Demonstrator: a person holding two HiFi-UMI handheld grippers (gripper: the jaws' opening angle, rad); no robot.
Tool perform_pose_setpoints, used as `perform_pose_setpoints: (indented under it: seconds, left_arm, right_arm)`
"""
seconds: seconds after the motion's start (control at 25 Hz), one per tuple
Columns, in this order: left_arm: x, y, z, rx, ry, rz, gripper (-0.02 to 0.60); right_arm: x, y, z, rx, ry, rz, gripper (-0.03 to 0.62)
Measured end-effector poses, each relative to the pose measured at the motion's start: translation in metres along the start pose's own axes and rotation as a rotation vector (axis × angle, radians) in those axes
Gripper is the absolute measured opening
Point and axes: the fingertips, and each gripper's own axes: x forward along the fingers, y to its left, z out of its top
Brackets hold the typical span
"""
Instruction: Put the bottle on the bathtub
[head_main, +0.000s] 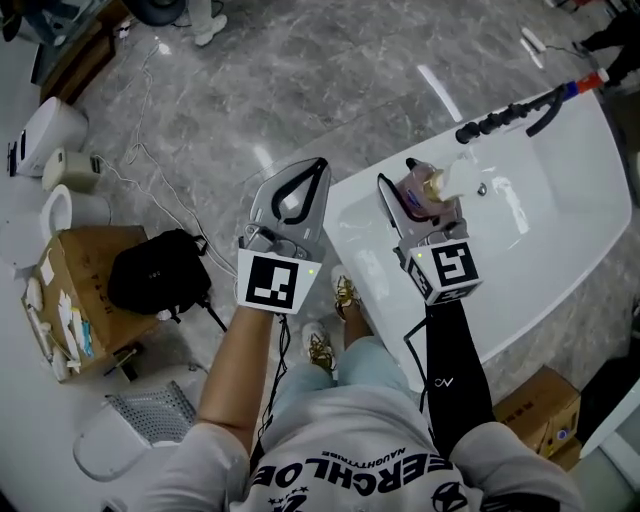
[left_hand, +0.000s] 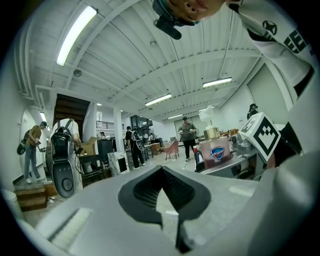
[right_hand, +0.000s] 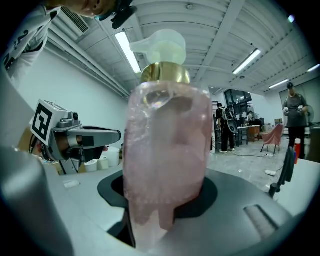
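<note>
Currently your right gripper clamps the pink bottle over the bathtub's near end, forearm stretched forward. Left gripper is closed and empty beside it. A black hose crosses the far rim.

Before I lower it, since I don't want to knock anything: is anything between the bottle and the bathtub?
Nothing visible does. The right gripper holds the pink bottle above the bathtub, near its rim, and the surface under it looks bare. A black shower hose lies along the rim further off.
</note>
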Motion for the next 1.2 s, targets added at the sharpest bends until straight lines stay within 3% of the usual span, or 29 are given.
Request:
perform_pose_setpoints:
  seconds: [0.2,0.36,0.52,0.68,1.2]
  left_arm:
    - [0.017,0.009,-0.037,-0.014,0.036,0.007,0.000]
    - [0.038,0.008,-0.063,-0.091,0.035,0.009,0.000]
    - [0.061,0.000,-0.090,-0.021,0.077,-0.050,0.000]
    - [0.084,-0.005,-0.116,-0.010,0.107,-0.073,0.000]
    - [0.101,-0.019,-0.175,-0.088,0.149,-0.064,0.002]
  right_arm:
    - [0.026,-0.010,-0.028,0.011,0.005,0.005,0.224]
    - [0.042,-0.024,-0.054,0.000,0.015,0.011,0.224]
    - [0.056,-0.039,-0.081,0.008,0.021,0.011,0.224]
    - [0.070,-0.053,-0.106,0.018,0.033,0.011,0.224]
    - [0.103,-0.074,-0.161,0.040,0.039,0.004,0.224]
